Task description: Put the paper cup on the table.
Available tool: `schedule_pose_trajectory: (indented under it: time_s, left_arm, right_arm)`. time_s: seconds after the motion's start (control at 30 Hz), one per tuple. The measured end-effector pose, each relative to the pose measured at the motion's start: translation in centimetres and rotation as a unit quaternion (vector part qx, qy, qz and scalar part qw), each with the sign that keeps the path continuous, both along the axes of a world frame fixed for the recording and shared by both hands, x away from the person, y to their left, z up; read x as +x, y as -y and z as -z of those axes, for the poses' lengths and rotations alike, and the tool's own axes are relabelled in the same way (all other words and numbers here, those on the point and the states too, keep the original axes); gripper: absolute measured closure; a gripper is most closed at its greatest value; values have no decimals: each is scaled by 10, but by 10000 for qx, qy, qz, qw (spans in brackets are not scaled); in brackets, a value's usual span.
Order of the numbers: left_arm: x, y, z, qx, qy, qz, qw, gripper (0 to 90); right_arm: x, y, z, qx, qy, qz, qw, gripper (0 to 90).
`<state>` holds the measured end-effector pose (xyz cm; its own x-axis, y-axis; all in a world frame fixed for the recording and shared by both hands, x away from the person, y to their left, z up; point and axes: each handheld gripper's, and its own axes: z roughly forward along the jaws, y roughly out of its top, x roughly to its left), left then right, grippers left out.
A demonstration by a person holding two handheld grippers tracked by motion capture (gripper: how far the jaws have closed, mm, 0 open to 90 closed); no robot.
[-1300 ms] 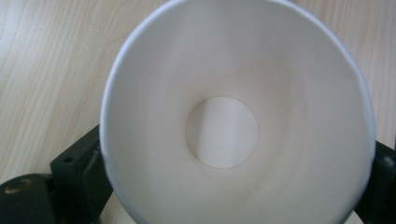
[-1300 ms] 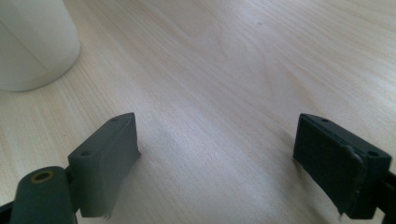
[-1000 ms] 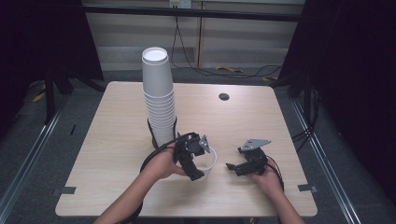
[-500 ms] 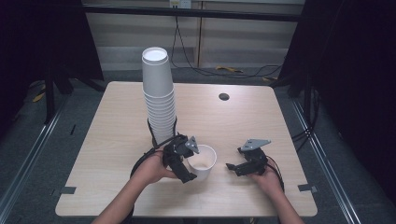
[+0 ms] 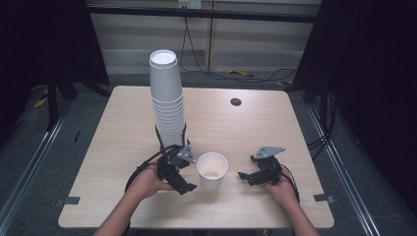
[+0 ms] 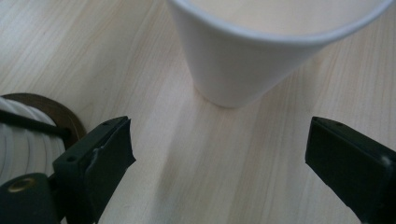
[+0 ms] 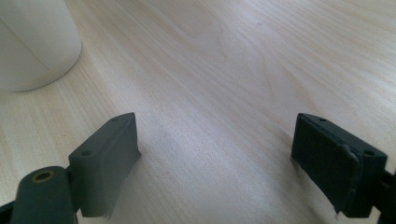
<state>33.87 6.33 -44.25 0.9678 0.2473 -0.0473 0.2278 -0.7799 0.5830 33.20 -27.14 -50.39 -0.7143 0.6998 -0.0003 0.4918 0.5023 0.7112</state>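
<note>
A single white paper cup (image 5: 212, 170) stands upright near the table's front middle. My left gripper (image 5: 191, 172) sits just to its left, open, and the cup (image 6: 261, 51) is a little beyond the jaw tips, not between them. A tall stack of white cups (image 5: 167, 98) rises right behind the left gripper, and its base (image 6: 16, 140) is at the left edge of the left gripper view. To the cup's right my right gripper (image 5: 246, 174) rests low on the table, open and holding nothing. The cup (image 7: 32, 42) is at the upper left of the right gripper view.
The wooden table (image 5: 123, 123) has a small dark round hole (image 5: 235, 102) at the back right. A brown disc (image 6: 53, 112) lies under the stack's base. Black cables loop around the left hand. Dark floor and metal rails surround the table.
The left gripper brought the cup away from the stack, set it upright, let go and opened its jaws. The right gripper has stayed put.
</note>
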Motion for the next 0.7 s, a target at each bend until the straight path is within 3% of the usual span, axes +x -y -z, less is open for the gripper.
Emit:
schedule_pose_trajectory:
  time_s: [0.27, 0.7]
  left_arm:
    - [-2, -22, 6, -287, 6, -221, 9993, 74]
    - [-3, -45, 21, -322, -80, -465, 9984, 77]
  right_arm:
    - [0, 0, 0, 0, -2, 1, 10000, 142]
    - [-1, 0, 0, 0, -3, 34, 10000, 143]
